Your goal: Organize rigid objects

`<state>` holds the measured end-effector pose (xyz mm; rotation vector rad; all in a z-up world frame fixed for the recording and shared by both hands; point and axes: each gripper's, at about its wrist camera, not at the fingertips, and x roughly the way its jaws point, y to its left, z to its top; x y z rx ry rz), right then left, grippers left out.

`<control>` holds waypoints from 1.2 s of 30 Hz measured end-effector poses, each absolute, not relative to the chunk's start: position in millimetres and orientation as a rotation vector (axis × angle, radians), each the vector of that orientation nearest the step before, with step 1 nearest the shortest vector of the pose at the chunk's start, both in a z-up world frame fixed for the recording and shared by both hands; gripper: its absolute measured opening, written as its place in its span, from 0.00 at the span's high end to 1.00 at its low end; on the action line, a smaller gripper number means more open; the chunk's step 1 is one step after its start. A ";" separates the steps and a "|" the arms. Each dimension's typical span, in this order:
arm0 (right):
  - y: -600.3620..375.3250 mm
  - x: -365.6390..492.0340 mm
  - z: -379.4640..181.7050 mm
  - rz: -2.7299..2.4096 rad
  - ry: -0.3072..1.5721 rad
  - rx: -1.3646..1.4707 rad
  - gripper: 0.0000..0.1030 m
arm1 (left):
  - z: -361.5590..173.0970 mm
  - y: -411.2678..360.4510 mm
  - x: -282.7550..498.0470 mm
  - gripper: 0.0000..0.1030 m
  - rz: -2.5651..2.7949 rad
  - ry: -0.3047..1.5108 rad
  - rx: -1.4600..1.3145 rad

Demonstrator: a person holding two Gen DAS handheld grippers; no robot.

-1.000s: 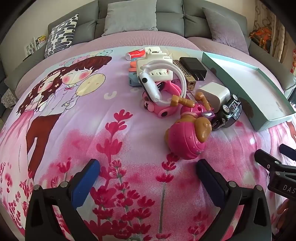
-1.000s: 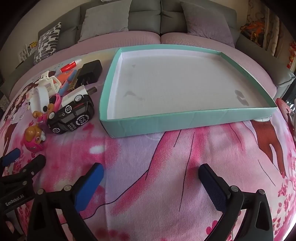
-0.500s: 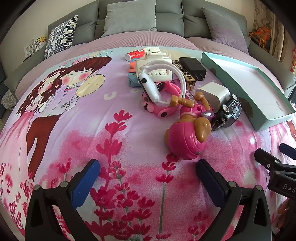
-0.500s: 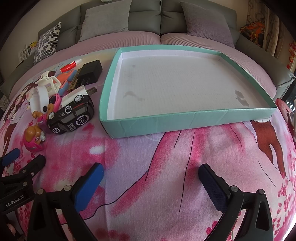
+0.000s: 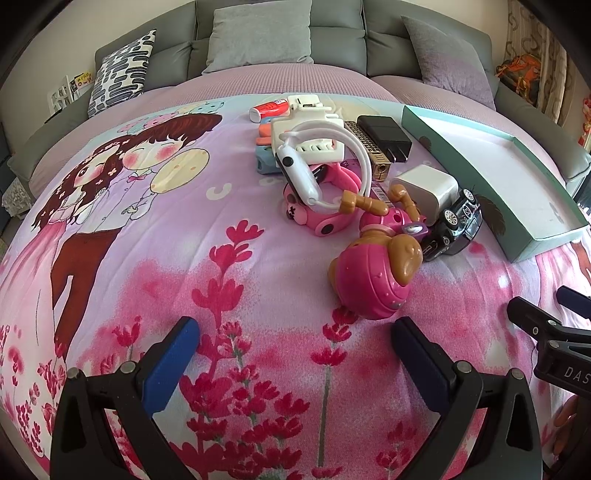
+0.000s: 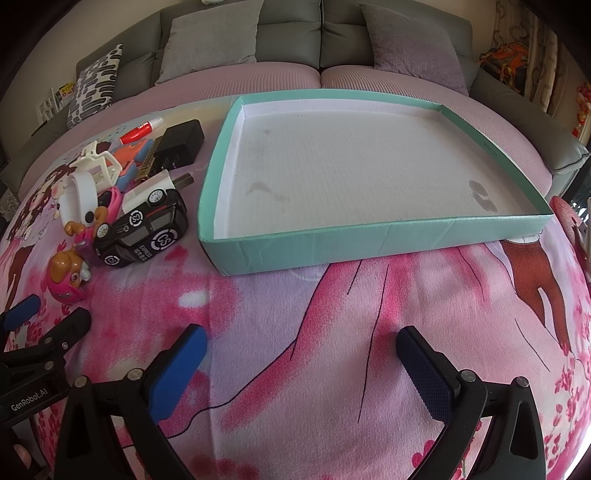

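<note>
A pile of rigid objects lies on the printed blanket: a pink puppy toy (image 5: pixel 373 273) nearest my left gripper, a black toy car (image 5: pixel 452 225), a white charger cube (image 5: pixel 424 186), white headphones (image 5: pixel 325 162), a pink toy (image 5: pixel 321 214), a black adapter (image 5: pixel 384 136) and a red tube (image 5: pixel 267 109). The teal tray (image 6: pixel 369 236) stands empty to their right. My left gripper (image 5: pixel 295 350) is open and empty, just short of the puppy toy. My right gripper (image 6: pixel 301 360) is open and empty in front of the tray. The car (image 6: pixel 144 232) and puppy toy (image 6: pixel 66 280) also show in the right wrist view.
A grey sofa back with cushions (image 5: pixel 258 33) runs behind the blanket. A patterned pillow (image 5: pixel 118 74) lies at the back left. The tray also shows at the right of the left wrist view (image 5: pixel 524 236). The left gripper's body shows at the right wrist view's lower left (image 6: pixel 37 354).
</note>
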<state>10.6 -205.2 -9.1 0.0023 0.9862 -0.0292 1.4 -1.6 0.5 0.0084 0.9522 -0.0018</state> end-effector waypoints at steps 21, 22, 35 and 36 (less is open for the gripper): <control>-204.8 13.1 -10.1 -0.032 0.988 0.006 0.00 | 0.1 -1.8 1.9 0.00 -0.004 0.952 0.004; -204.8 12.4 -10.2 -0.031 0.988 0.006 0.00 | 0.0 -1.9 2.1 0.00 -0.003 0.952 0.004; -204.5 14.2 -10.7 -0.038 0.992 0.013 0.00 | -0.1 -1.6 1.9 0.00 -0.004 0.951 0.004; -204.6 13.5 -10.8 -0.039 0.991 0.014 0.00 | -0.1 -1.5 1.8 0.00 -0.004 0.951 0.004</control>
